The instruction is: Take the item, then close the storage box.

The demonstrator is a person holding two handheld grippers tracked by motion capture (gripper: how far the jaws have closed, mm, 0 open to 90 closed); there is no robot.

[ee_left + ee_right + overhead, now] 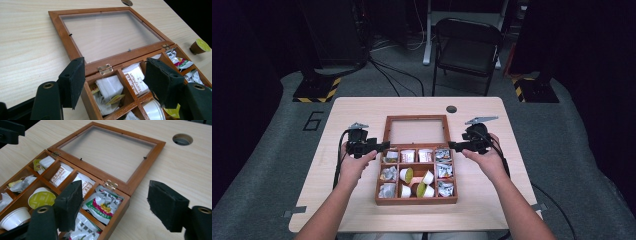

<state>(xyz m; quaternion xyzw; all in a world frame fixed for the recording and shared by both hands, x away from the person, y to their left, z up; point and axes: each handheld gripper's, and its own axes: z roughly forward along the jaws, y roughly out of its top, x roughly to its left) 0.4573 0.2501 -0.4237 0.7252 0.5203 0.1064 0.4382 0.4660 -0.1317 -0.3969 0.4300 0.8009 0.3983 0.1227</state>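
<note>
A wooden box (417, 201) lies open in the middle of the table, its glass lid (416, 131) folded back flat. Its compartments hold tea bags (132, 76), foil sachets (103, 205) and small cups (406, 174). My left gripper (384, 146) hovers at the box's back left corner, pointing right. Its pads (73, 80) stand apart, with nothing pressed between them. My right gripper (452, 145) sits at the back right corner, pointing left. Its jaws are open too; in the right gripper view the gripper (117, 201) frames the hinge (110, 184) and the box's corner without touching either.
A brown pod with a yellow-green lid (200, 46) lies on the table just past the box's right side. A cable hole (451, 109) sits behind the lid. A folding chair (467, 45) stands beyond the table's far edge. Bare tabletop (357, 210) flanks the box.
</note>
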